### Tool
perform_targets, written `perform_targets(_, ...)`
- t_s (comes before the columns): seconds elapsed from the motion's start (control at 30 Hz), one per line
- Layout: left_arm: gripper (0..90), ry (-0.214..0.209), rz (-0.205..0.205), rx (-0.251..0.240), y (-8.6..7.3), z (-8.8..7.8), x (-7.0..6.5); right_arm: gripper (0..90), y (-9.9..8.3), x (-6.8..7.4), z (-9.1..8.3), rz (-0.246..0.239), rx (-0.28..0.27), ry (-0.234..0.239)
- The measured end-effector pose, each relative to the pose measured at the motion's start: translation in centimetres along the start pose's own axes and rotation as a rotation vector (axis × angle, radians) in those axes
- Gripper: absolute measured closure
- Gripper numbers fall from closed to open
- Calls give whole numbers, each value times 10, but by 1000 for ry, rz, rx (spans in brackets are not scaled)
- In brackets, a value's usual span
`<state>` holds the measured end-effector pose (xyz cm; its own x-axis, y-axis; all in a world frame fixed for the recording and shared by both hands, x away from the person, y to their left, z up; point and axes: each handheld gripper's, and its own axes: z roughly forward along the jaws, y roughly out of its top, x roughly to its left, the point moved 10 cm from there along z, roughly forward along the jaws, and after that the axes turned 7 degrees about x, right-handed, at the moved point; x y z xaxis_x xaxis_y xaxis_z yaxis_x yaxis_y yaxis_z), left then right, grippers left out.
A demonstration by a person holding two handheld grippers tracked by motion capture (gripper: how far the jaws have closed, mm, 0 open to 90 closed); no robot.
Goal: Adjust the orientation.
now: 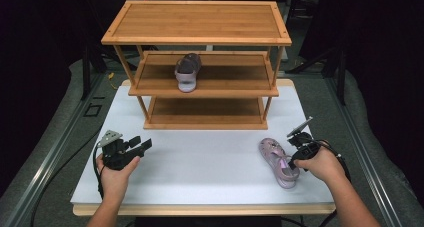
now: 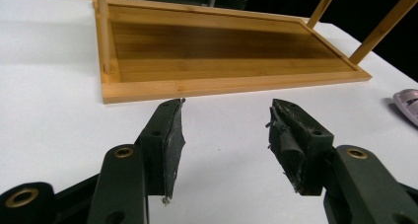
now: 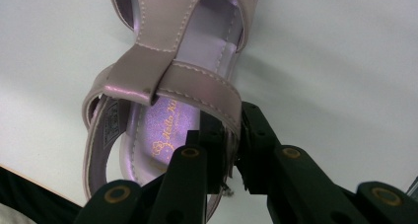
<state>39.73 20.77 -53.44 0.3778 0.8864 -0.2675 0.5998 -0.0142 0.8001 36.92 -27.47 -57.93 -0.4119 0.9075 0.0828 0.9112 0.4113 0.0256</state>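
A: Where is the pink sandal point(image 1: 278, 162)?

B: It lies flat on the white worktop point(image 1: 200, 162), in front of the wooden shelf point(image 1: 200, 62), off to its right end.

A: What is the right claw point(image 3: 230, 150) doing?

B: It pinches the sandal's side strap. One jaw is inside the strap and one is outside.

A: And the left claw point(image 2: 224, 135)?

B: Its jaws are wide apart with nothing between them. It sits in front of the shelf's left end.

A: Anything on the shelf?

B: Another sandal point(image 1: 187, 72) stands on the middle board.
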Motion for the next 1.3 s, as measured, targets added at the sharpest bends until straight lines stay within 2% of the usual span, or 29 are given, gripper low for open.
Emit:
perform_targets(0.13,463,0,-6,1,0,0,1,827,0,0,0,-3,-3,-3)
perform_targets(0.4,468,-14,2,-13,1,0,-1,833,1,3,-2,-17,-12,21)
perform_targets(0.47,468,-14,2,-16,2,0,-1,833,2,5,-4,-19,-28,27)
perform_targets(0.5,468,-15,2,-17,2,0,-1,834,2,5,-5,-21,-37,12)
perform_targets(0.57,468,-16,1,-16,2,0,0,834,3,9,-8,-22,-69,37)
perform_targets(0.67,468,-15,2,-15,2,0,0,834,7,12,-16,-24,-148,46)
perform_targets(0.77,468,-15,3,-22,2,-1,1,834,10,17,-27,-12,-279,58)
perform_targets(0.83,468,-15,3,-25,2,-1,2,834,11,22,-36,-5,-375,102)
perform_targets(0.87,468,-15,3,-26,3,-1,2,834,11,24,-41,11,-437,90)
perform_targets(0.9,468,-16,1,-28,3,-1,2,834,11,27,-44,13,-479,109)
perform_targets(0.93,467,-16,0,-29,3,-1,2,834,10,30,-49,30,-549,124)
perform_targets(1.03,467,-16,2,-32,3,-2,3,834,8,40,-61,45,-702,108)
perform_targets(1.07,467,-16,2,-33,3,-2,3,834,7,40,-65,69,-750,64)
perform_targets(1.13,466,-13,4,-32,2,-1,3,834,6,50,-75,49,-848,141)
perform_targets(1.17,466,-12,5,-32,2,-1,3,834,6,49,-80,92,-897,99)
perform_targets(1.2,466,-10,10,-32,2,-1,3,834,8,53,-86,93,-973,110)
perform_targets(1.23,466,-6,10,-31,1,0,4,834,5,54,-91,97,-986,80)
perform_targets(1.27,466,-4,7,-32,1,0,5,834,5,58,-98,102,-1036,74)
perform_targets(1.3,466,-2,5,-31,0,0,6,834,5,61,-102,103,-1056,69)
